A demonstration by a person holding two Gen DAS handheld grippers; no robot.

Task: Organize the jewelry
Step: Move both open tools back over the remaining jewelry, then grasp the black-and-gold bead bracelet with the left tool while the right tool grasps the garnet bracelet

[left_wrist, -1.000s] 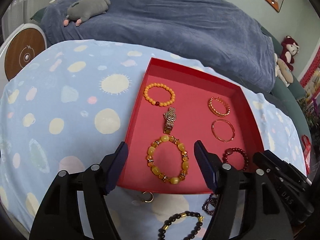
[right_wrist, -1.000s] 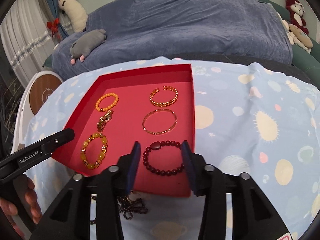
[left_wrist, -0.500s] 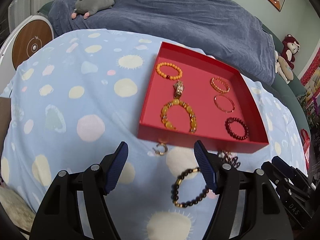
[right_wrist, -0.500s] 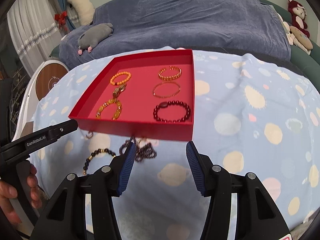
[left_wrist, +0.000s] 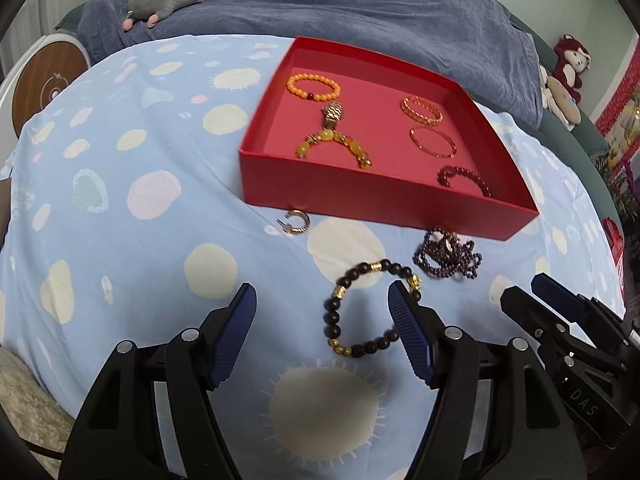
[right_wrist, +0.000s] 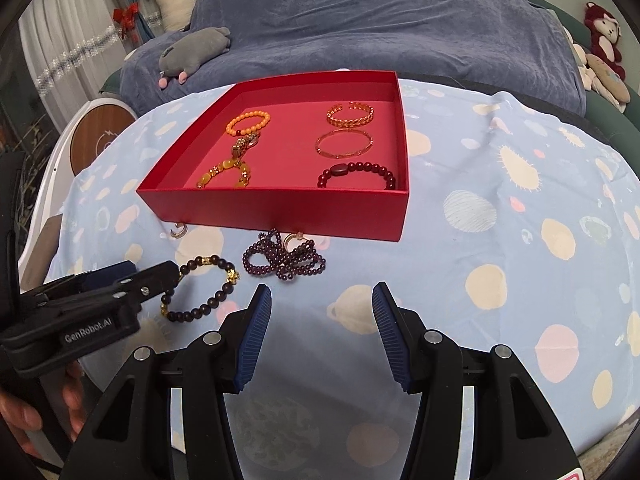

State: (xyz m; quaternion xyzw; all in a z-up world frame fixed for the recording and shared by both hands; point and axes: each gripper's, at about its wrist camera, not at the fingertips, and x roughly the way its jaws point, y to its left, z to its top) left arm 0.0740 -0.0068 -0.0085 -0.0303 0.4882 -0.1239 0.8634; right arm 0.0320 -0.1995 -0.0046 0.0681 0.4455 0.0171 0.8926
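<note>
Both my claws have pulled back from the red box (right_wrist: 280, 208) since a second ago and now hang over the spotted blue tabletop (right_wrist: 500, 200). My left claw (left_wrist: 322, 308) gapes empty, its right finger beside the dark beaded bracelet (left_wrist: 370, 308) on the cloth. My right claw (right_wrist: 322, 300) is open and holds nothing, a touch wider than before. Just beyond lie a tangled purple bead strand (right_wrist: 284, 258) and a gold hoop earring (left_wrist: 296, 222), both outside the box. Inside it: a yellow stone bracelet (right_wrist: 226, 172), a dark red bracelet (right_wrist: 356, 174), a gold watch (right_wrist: 244, 144), a thin bangle (right_wrist: 344, 142), an orange bead bracelet (right_wrist: 248, 122) and a gold chain cuff (right_wrist: 351, 115).
</note>
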